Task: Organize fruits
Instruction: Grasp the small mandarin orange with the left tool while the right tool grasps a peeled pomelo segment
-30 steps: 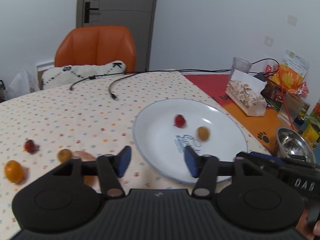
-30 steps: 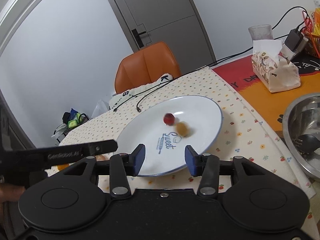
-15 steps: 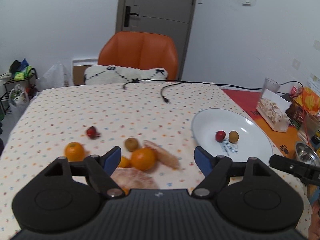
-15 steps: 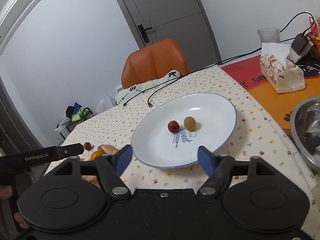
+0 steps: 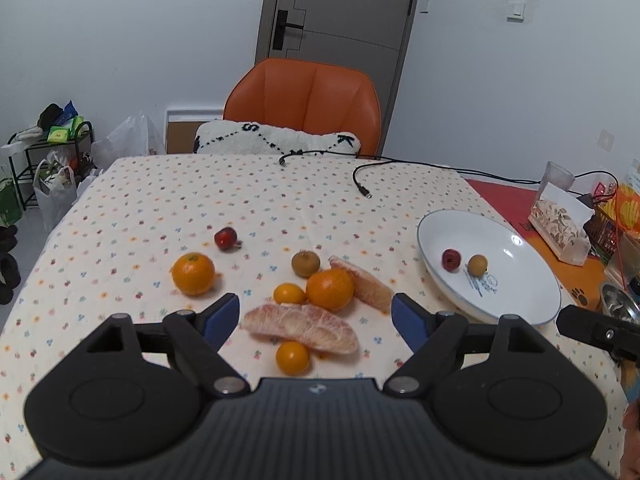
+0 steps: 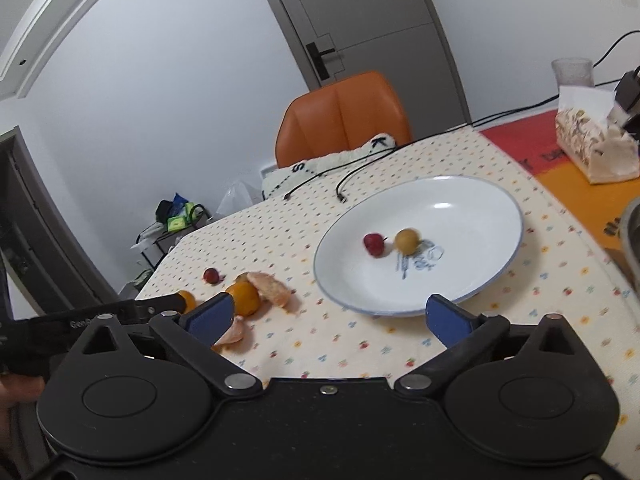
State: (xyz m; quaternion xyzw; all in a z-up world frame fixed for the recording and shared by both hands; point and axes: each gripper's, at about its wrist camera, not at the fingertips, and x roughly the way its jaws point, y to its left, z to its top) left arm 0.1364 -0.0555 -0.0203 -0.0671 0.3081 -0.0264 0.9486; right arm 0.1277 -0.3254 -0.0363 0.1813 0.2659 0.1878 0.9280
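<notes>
Both tools were empty at this point. My left gripper (image 5: 316, 318) hung above the near edge of the fruit pile with its jaws spread wide, nothing between them. My right gripper (image 6: 326, 318) was also wide open, over the cloth in front of the plate (image 6: 496, 200).

Nearest to the left gripper: a small orange fruit (image 5: 293, 357), touching the front edge of a long peeled citrus segment (image 5: 300, 327). Just behind that lay a second small orange fruit (image 5: 289, 294), pressed against a bigger orange (image 5: 330, 289). A second peeled segment (image 5: 360, 282) leaned on the orange's far side, and a brown round fruit (image 5: 305, 263) sat just behind. Off to the left, apart from the cluster, another orange (image 5: 193, 273); further back, a small red fruit (image 5: 225, 238) on its own.

The plate (image 5: 516, 248) sat to the right of the pile and held only two pieces: a red fruit (image 5: 451, 259) and a brown one (image 5: 477, 265), side by side near its middle. I judged most of the sorting not yet done.

Risks noted:
- The cluster was tight. Closing on any one piece could nudge its neighbours, and the round ones would likely roll on the tablecloth (image 5: 280, 200).
- The peeled segments looked soft; a firm squeeze could crush or tear them.
- The small fruit closest to me sat partly under the gripper body, so a blind grab might miss.
- Round fruit dropped onto the smooth plate might roll.
- The two grippers were close; the right one's tip showed at the left view's edge.
</notes>
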